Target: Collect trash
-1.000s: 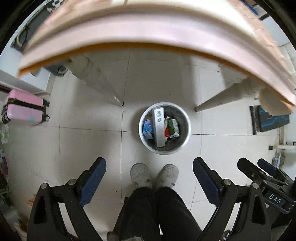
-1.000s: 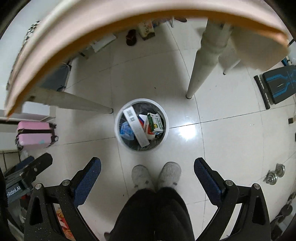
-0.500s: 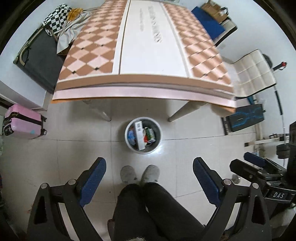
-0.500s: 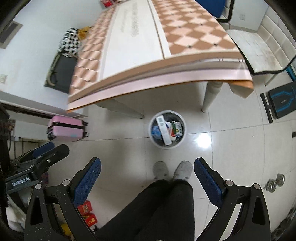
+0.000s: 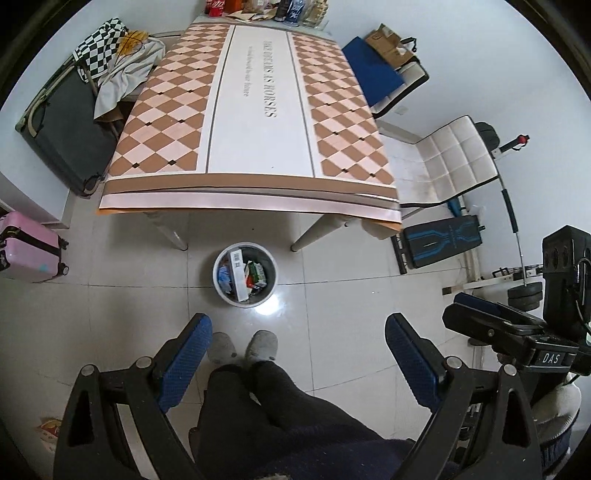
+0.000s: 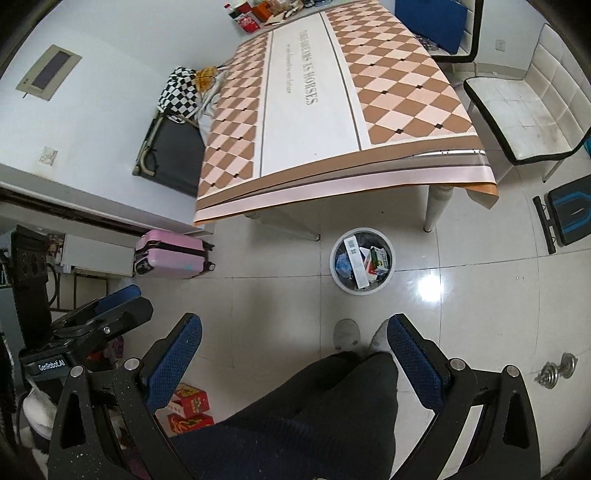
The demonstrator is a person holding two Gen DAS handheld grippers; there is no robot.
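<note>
A round white trash bin [image 5: 221,286] stands on the tiled floor below the table's near edge; it also shows in the right wrist view [image 6: 338,275]. It holds a long white box [image 5: 238,271], a green and white carton [image 5: 258,273] and blue wrapping [image 5: 223,275]. My left gripper [image 5: 298,334] is open and empty, high above the floor, with the person's legs between its jaws. My right gripper [image 6: 293,334] is open and empty at a similar height. Each gripper shows at the other view's edge.
A table with a checkered cloth [image 5: 258,110] has bottles and boxes at its far end [image 5: 258,7]. A pink suitcase [image 5: 26,245], a black folded cot [image 5: 62,122], a white chair [image 5: 454,162], a blue-black bench [image 5: 439,243], a dumbbell [image 6: 557,369] and red boxes [image 6: 188,406] surround it.
Both grippers have risen and pulled back from just above the bin, staying open. The tabletop has come into view and the bin looks smaller and farther away.
</note>
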